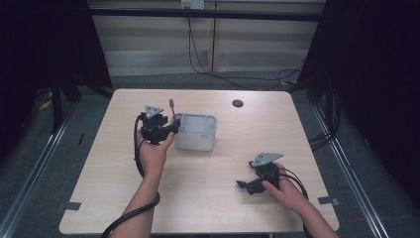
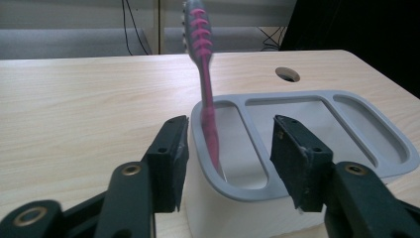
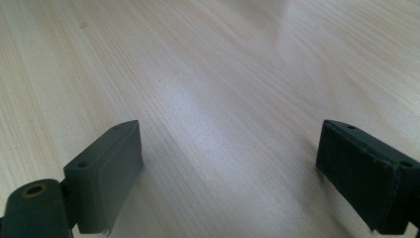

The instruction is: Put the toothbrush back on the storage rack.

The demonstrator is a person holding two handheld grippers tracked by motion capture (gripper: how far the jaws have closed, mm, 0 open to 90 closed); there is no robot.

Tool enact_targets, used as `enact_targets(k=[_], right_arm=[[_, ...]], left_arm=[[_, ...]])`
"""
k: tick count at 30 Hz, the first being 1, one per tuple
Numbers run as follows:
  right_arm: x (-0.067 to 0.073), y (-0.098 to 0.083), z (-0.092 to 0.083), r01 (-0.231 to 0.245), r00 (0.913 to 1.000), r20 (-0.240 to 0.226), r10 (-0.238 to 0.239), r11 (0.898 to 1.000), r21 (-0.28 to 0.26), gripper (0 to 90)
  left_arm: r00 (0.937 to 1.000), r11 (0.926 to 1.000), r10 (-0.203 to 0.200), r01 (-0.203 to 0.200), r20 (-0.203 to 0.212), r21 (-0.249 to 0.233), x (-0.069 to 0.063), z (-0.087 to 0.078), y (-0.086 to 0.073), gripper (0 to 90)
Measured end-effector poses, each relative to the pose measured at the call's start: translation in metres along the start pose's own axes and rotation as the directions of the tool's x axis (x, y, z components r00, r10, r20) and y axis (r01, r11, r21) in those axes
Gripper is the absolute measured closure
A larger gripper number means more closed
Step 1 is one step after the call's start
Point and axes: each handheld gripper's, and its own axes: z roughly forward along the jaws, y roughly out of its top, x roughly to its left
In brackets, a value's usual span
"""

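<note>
A pink toothbrush (image 2: pixel 205 84) stands upright, leaning slightly, in the end compartment of a white holder with a grey rim (image 2: pixel 307 94). My left gripper (image 2: pixel 230 158) is open, one jaw on each side of that end of the holder, and neither pad touches the brush. From the high view the toothbrush (image 1: pixel 172 106) sticks up at the left end of the holder (image 1: pixel 195 139), with the left gripper (image 1: pixel 174 126) right beside it. My right gripper (image 1: pixel 242 184) rests low at the front right of the table, open (image 3: pixel 230 168) with only bare wood between its jaws.
The light wooden table (image 1: pixel 213 198) has a round cable hole (image 1: pixel 237 103) near its back edge, beyond the holder. The holder's other two compartments look empty. Dark curtains hang at both sides and cables run along the floor behind.
</note>
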Motion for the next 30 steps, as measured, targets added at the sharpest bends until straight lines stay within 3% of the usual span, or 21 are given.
enact_targets(k=[30], right_arm=[[0.0,0.0,0.0,0.003,1.0,-0.003,-0.003,1.0,0.0,10.2]], left_arm=[[0.9998,0.9998,-0.018,0.018,0.0,0.012,0.016,-0.013,-0.007,34.4]])
